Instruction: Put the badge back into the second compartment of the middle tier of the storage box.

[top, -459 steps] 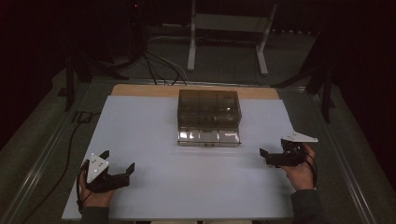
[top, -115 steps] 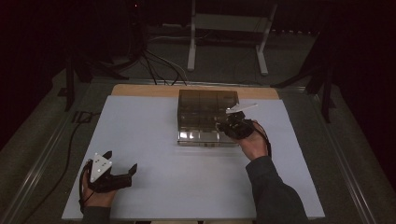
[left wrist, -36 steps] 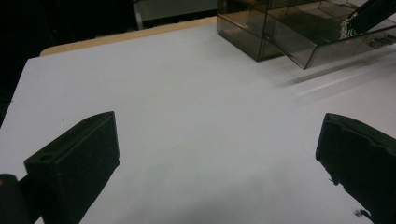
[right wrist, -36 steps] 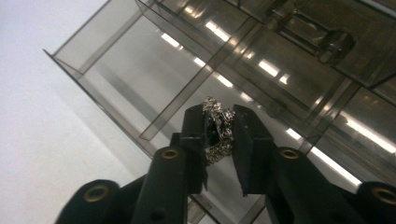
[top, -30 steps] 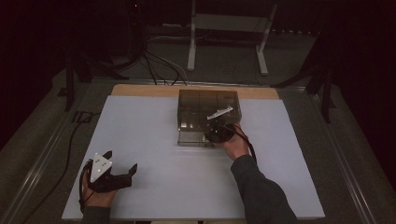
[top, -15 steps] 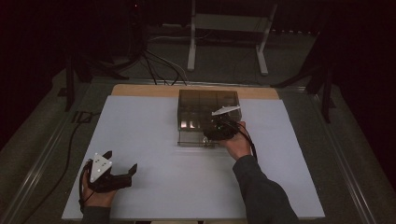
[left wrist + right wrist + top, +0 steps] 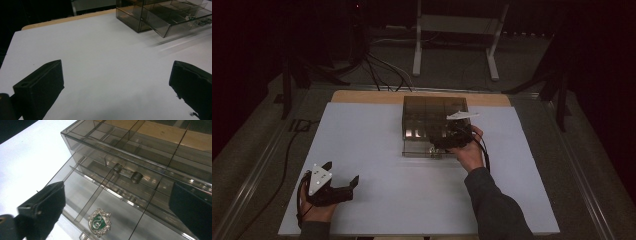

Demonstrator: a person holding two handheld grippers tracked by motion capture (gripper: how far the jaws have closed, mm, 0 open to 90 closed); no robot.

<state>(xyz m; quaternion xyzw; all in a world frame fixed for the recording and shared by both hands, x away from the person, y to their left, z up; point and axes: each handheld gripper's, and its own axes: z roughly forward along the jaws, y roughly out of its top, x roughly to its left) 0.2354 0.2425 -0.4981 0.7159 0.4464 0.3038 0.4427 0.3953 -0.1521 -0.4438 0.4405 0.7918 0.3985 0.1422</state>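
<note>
A smoky clear drawer box (image 7: 434,112) stands at the table's far middle, with its bottom drawer (image 7: 82,187) pulled out toward me. A green and silver crest badge (image 7: 99,222) lies flat on the drawer floor. My right gripper (image 7: 117,192) hovers over the drawer's front part (image 7: 422,149). Its jaws have just been opening and stand wide apart with nothing gripped, the badge lying loose below them. My left gripper (image 7: 341,173) rests on the white tabletop at the near left, open and empty (image 7: 117,72).
Two round knobs (image 7: 136,177) sit on the drawer above the open one. The box (image 7: 140,17) lies far right of the left gripper across bare white table (image 7: 377,150). Cables and a stand (image 7: 452,30) are on the floor behind.
The right hand has come from the table's right side to the front of the box; over the last second it has barely shifted. The left hand has stayed put.
</note>
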